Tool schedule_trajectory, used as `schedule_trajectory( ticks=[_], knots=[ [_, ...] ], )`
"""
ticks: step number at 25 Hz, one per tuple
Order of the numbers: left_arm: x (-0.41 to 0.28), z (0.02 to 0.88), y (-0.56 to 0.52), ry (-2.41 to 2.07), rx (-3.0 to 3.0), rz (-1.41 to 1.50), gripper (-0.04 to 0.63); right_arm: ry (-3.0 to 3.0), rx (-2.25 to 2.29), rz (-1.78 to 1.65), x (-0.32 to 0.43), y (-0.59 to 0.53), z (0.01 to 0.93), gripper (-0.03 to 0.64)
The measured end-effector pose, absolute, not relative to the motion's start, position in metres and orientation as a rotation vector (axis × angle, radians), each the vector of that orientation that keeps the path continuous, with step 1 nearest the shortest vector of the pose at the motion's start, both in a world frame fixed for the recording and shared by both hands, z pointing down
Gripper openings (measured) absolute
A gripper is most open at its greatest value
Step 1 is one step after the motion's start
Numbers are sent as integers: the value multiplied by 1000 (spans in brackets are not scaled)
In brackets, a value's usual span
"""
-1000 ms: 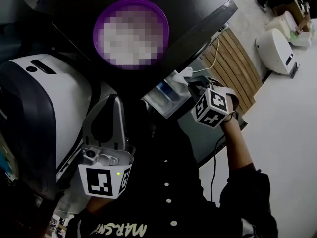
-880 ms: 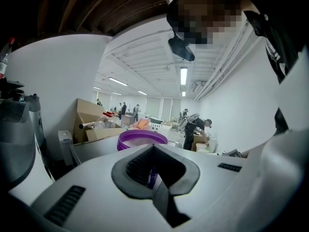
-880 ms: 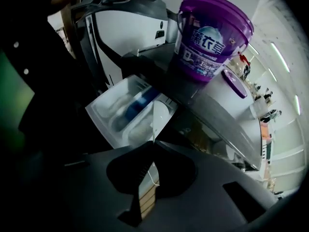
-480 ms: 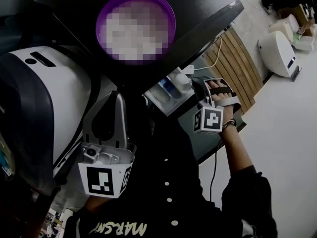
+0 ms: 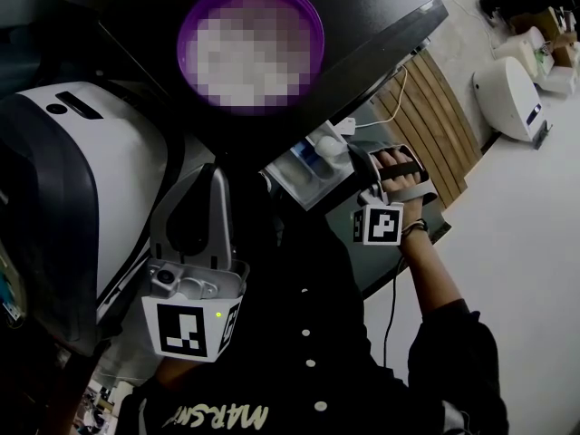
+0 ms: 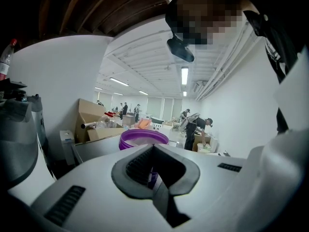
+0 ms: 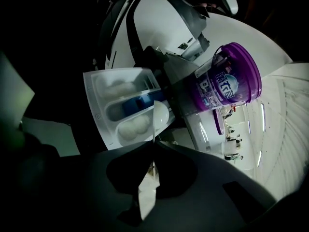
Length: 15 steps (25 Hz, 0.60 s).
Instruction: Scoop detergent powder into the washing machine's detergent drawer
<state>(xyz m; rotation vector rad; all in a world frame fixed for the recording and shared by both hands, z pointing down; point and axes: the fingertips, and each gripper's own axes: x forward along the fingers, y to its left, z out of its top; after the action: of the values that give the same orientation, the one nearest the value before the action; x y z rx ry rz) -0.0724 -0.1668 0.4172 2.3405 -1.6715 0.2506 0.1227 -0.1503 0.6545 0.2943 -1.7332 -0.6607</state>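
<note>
The white detergent drawer [image 5: 299, 178] stands pulled out of the washing machine [image 5: 100, 179]; its compartments [image 7: 126, 105] hold white powder and a blue insert. My right gripper [image 5: 355, 166] is shut on the handle of a white scoop [image 7: 158, 119], which is turned on its side over the drawer's near compartment. The scoop [image 5: 332, 143] shows small beside the drawer in the head view. The purple detergent tub [image 7: 231, 81] stands on the dark tabletop behind. My left gripper [image 5: 215, 178] is shut and empty, pointing up beside the machine, away from the drawer.
The dark table [image 5: 362, 34] overhangs the drawer, with a wooden slatted panel [image 5: 435, 116] and a white cable to its right. A white appliance [image 5: 507, 93] sits on the pale floor. People and cardboard boxes [image 6: 89, 122] are far off in the room.
My right gripper has rolled at the wrist, its marker cube swinging down, and the scoop has moved in over the drawer and tipped sideways. The left gripper has stayed put.
</note>
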Motion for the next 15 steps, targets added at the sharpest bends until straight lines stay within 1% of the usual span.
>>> schedule_trajectory(
  ticks=[3,11,15],
  knots=[
    [-73,415,-167,-1672,2344,249,15,-1757,299,-562,124,-149,657,32],
    [-75,402,-170,-1692,2365,231,14,-1866,211,-117,131,-146,654,32],
    [-80,394,-171,-1708,2374,216,15,-1965,179,185,127,-143,637,32]
  ],
)
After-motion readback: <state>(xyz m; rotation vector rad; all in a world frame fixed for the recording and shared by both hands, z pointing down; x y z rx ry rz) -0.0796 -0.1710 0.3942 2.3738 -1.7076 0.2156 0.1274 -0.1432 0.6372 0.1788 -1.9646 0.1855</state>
